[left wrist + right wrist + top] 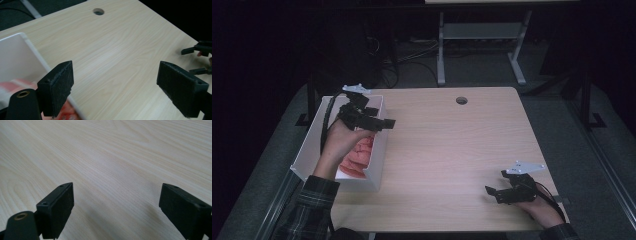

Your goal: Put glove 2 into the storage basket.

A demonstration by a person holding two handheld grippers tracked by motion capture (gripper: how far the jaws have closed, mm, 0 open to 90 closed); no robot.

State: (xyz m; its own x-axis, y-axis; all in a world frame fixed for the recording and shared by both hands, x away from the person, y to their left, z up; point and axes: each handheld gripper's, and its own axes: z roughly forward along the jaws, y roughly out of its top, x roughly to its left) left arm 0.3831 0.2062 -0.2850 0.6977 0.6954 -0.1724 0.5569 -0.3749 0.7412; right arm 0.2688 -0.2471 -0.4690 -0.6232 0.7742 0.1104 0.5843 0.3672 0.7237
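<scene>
Overhead, a pale wood-grain table point(452, 150) takes up the middle of the high view, standing on grey carpet in a dark room. At twelve o'clock on its top sits a round cable hole point(461, 100). Beyond the far edge, also toward twelve o'clock, the white legs of another table point(479, 40) rise from the floor, with dark cables lying loose at about eleven o'clock.

At the table's nine o'clock edge stands a white bin point(377, 150), and pink cloth point(359, 157) lies inside it. The left gripper point(384, 123) is held up over the bin's right wall, its jaws spread wide with nothing between them; in the left gripper view the bin's white wall point(30, 50) and a blurred bit of the pink cloth point(66, 112) appear by the left jaw.

The right gripper point(492, 192) rests low near the table's five o'clock corner, well apart from the bin. Its jaws are likewise spread and empty, looking across bare wood.
</scene>
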